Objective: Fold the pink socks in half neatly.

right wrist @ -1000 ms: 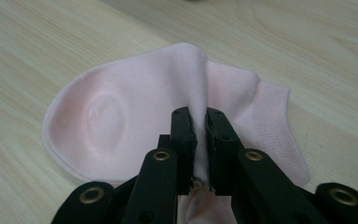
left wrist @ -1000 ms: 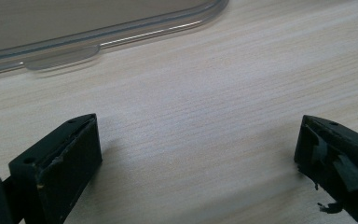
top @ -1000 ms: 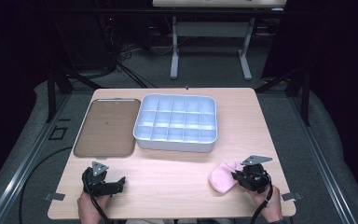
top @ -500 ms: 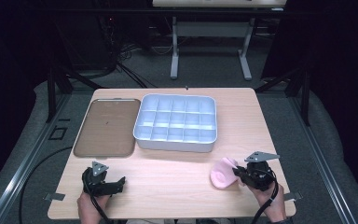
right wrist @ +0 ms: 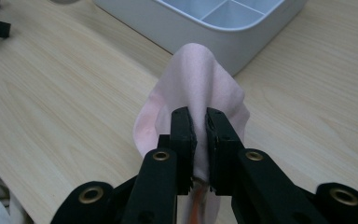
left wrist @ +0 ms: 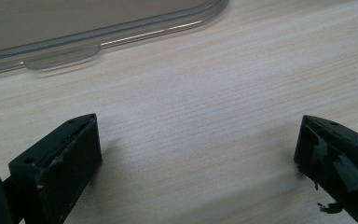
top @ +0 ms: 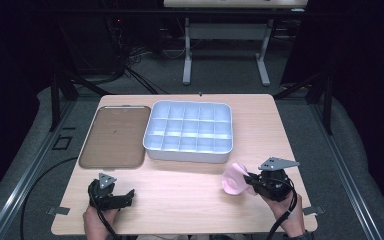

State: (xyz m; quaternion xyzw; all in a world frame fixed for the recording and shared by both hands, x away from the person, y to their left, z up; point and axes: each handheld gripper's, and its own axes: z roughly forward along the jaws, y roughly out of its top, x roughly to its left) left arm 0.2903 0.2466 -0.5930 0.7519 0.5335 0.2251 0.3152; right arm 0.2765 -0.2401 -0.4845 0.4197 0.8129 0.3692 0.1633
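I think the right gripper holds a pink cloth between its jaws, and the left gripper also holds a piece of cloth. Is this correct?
Not quite. The right gripper does pinch the pink cloth, but the left gripper holds nothing: the left gripper view shows its jaws wide apart over the bare wooden table.

The left gripper (top: 111,192) is held low at the near left, its fingers (left wrist: 58,163) spread wide apart. The right gripper (top: 250,181) is held at the near right, raised, its fingers (right wrist: 182,135) pressed nearly together.
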